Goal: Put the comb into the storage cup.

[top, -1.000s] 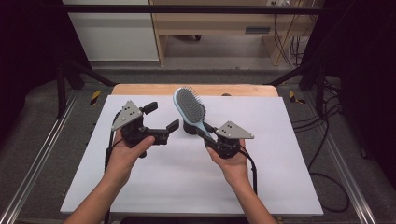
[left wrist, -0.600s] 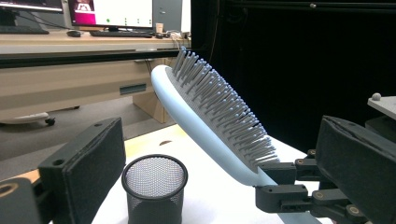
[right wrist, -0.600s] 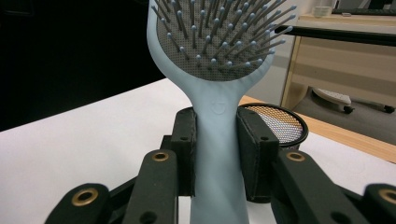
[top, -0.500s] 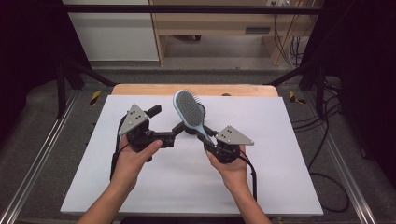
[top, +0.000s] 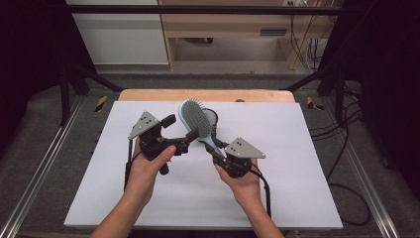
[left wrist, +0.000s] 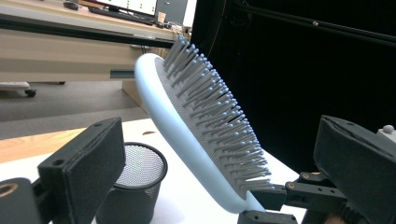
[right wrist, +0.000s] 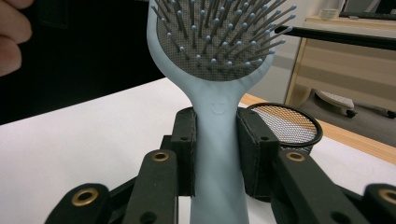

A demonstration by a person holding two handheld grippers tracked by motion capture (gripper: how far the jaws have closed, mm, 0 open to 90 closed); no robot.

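Right gripper (top: 214, 150), high view: fingers clamped on the handle of a light-blue hairbrush (top: 194, 119), held up off the white tabletop (top: 297, 163). Brush head tilts up and away toward the far edge, bristle side facing the left gripper (top: 184, 135). Right gripper view: both pads (right wrist: 256, 154) press flat on either side of the brush (right wrist: 217, 140) handle just below the head; the bristles stand toward the camera. Left gripper: fingers spread wide, holding nothing. Its two pads straddle the lower part of the brush head, not touching it. Left gripper view: one pad (left wrist: 88, 163) low at left, the other at right, with the brush (left wrist: 187, 135) slanting between them, bristles up and to the right. Right gripper's fingers (left wrist: 280, 193) show at the base of the brush. Black mesh cup (top: 210, 118) stands on the tabletop behind the brush, near the far edge; upright, open mouth up. Seen also in the left gripper view (left wrist: 133, 186) and the right gripper view (right wrist: 287, 126). A hand holds each gripper from below: left hand (top: 148, 166), right hand (top: 242, 183).
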